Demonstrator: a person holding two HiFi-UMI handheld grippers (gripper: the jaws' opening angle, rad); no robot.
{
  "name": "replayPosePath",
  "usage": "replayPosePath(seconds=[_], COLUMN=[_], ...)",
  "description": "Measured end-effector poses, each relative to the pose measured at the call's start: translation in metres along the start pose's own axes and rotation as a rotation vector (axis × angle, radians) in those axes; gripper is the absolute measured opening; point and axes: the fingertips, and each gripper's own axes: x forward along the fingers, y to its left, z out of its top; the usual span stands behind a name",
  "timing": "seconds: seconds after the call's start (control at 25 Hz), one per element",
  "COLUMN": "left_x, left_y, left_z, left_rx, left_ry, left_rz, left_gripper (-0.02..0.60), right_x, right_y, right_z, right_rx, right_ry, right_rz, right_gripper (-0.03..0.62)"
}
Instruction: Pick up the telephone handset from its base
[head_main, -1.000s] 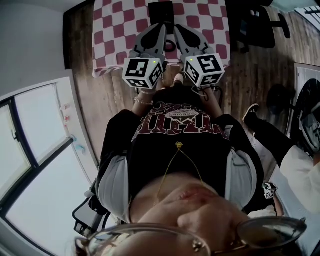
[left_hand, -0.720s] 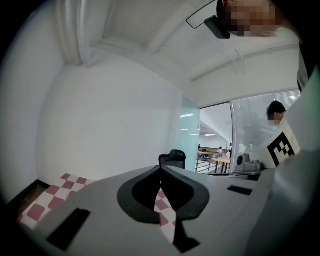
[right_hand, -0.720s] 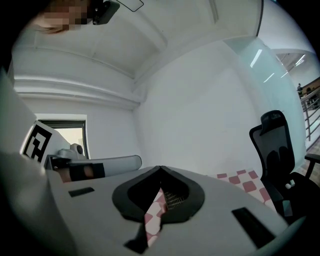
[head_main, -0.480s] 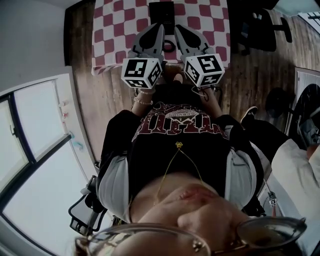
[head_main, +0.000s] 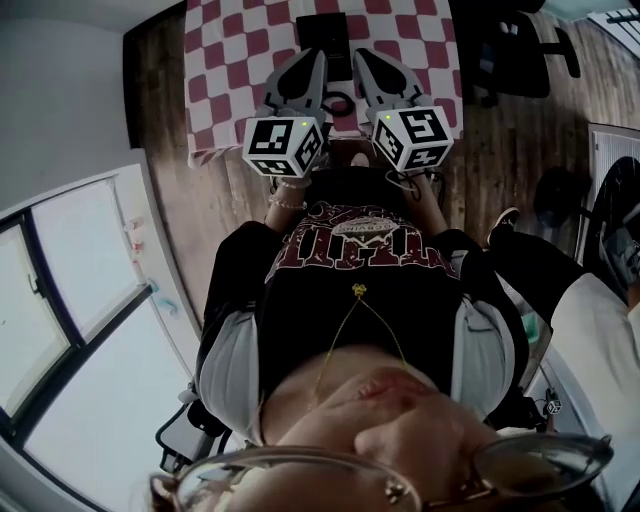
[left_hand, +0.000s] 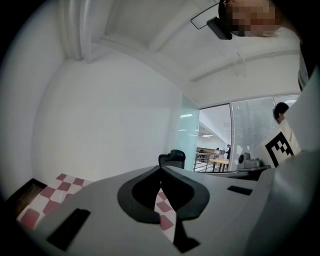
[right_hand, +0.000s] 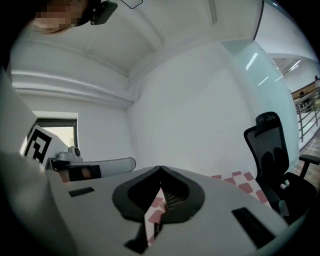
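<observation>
Left claw (left_hand: 160, 169) and right claw (right_hand: 160, 169), both drawn together. In each gripper view the two tips meet, leaving only the rounded hollow behind them, and nothing is gripped there. Through the hollows shows the chequered cloth of the table (head_main: 230, 60). The right one also shows a small meshed patch (right_hand: 172, 200) that lies beyond the jaws and cannot be identified.

In the head view the two claws sit side by side over the near edge of the table, around its middle, and point toward the far edge. The telephone (head_main: 322, 30) is the dark block at the middle of the far edge, well apart from both claws. It also rises just beyond the left tips (left_hand: 171, 159). Handset and base cannot be told apart at this range. An office chair (right_hand: 270, 145) stands off the table's right side.

The step in hand is judged to be the approach. To do it well:
- Open one claw wide before reaching.
- Come down across the handset's narrow middle.
- Close squarely on it and lift straight up, so the base is not dragged.
</observation>
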Motion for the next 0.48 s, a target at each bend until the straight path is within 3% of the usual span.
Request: replayPosePath(seconds=[0.48], left_x=[0.030], left_y=[0.046], left_z=[0.005], left_rx=[-0.002], left_ry=[0.025], left_rz=[-0.077], left_gripper=[0.009], right_x=[0.051], right_y=[-0.004], right_z=[0.004], right_rx=[-0.005], right_ry=[0.004], right_rz=[-0.078], right_gripper=[0.017])
